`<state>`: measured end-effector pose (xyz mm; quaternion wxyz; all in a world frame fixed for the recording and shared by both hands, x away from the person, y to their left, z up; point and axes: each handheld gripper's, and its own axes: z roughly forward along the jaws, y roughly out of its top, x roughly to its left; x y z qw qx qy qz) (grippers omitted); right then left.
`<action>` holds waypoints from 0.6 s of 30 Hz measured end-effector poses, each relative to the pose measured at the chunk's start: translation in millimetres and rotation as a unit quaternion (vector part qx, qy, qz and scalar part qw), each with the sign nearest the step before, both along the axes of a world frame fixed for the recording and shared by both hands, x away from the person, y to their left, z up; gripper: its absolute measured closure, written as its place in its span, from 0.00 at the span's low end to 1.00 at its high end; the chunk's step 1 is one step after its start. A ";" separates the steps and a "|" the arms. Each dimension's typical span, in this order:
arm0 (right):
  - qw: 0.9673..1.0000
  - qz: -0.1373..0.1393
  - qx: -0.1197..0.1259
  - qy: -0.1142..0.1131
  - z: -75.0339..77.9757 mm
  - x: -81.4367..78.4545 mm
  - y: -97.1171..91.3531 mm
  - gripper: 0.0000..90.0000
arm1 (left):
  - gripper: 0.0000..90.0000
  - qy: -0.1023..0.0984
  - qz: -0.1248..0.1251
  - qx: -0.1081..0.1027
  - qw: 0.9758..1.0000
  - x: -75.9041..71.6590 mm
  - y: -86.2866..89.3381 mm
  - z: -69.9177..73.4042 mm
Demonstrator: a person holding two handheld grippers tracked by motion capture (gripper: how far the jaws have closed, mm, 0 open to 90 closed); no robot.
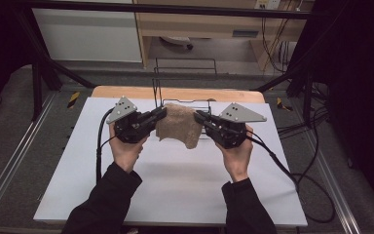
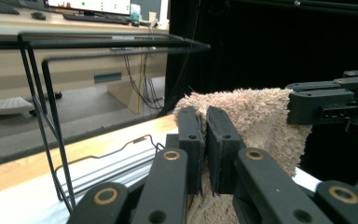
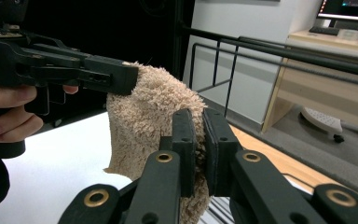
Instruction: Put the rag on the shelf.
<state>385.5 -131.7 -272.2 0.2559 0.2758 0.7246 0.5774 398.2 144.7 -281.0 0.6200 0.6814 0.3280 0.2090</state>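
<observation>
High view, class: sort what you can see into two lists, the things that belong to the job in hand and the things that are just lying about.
In the job:
- beige towel, held up off the table
- left gripper, shut on the towel's edge
- right gripper, shut on its other edge
- black wire rack, just behind the towel; probably its destination

Lying about:
- white table
- desk beyond

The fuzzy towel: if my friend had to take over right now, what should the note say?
Left gripper: fingers shut on one top corner of the beige towel.
Right gripper: fingers shut on the other top corner.
Towel: held up between both grippers, hanging above the white table, just in front of the black wire rack.
Done: both corners gripped, towel off the table.
Left: probably drape it over the rack's rail, then let go.
</observation>
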 end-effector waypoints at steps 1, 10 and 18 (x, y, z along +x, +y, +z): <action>1.000 0.000 -0.001 -0.002 1.4 0.4 0.0 0.94 | 0.94 -0.002 0.001 -0.002 1.000 0.4 0.0 1.8; 1.000 -0.007 0.000 -0.022 20.2 5.4 0.9 0.94 | 0.94 -0.019 0.007 -0.012 1.000 4.5 -0.8 18.4; 0.999 -0.016 0.011 -0.040 32.6 8.5 0.0 0.94 | 0.94 -0.037 0.013 -0.010 0.999 7.4 -4.3 33.3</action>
